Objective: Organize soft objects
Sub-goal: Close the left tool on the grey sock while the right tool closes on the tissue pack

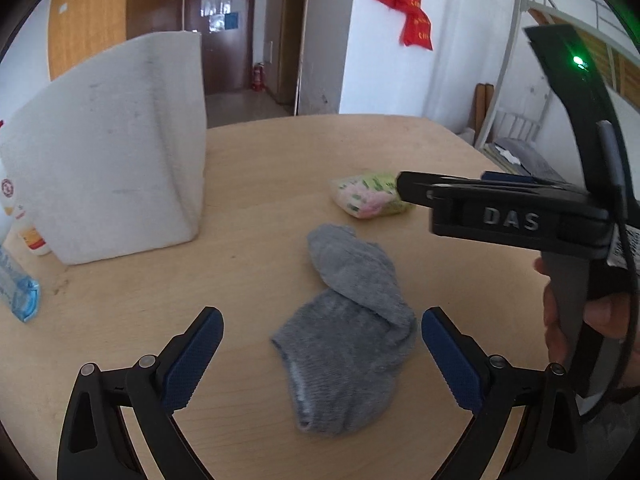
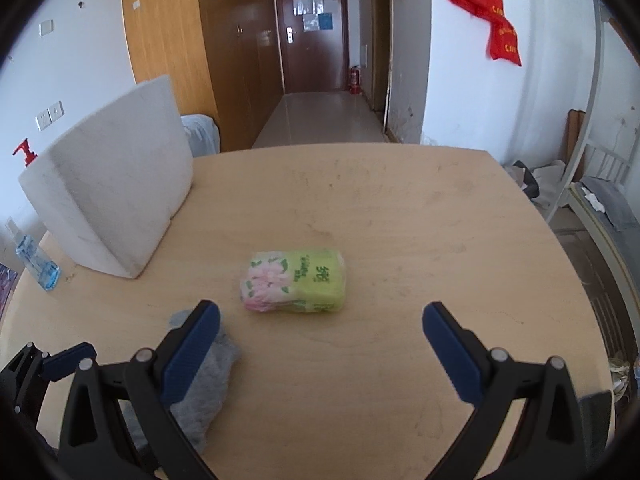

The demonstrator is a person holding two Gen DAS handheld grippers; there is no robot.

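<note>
A grey sock (image 1: 352,328) lies crumpled on the wooden table (image 1: 260,208), between the fingers of my open left gripper (image 1: 320,354), which is empty. A green and pink tissue pack (image 2: 295,282) lies flat mid-table, just ahead of my open, empty right gripper (image 2: 320,350). The pack also shows in the left wrist view (image 1: 366,196), partly hidden by the right gripper's body (image 1: 508,212). The sock shows at the right wrist view's lower left (image 2: 208,380), behind the left finger. A white foam block (image 2: 112,196) stands upright at the table's back left.
A clear blue spray bottle (image 2: 38,258) stands at the table's left edge beside the foam block. A white bottle with a red label (image 1: 24,216) stands left of the foam. A metal bunk bed frame (image 2: 592,184) is beyond the table's right edge.
</note>
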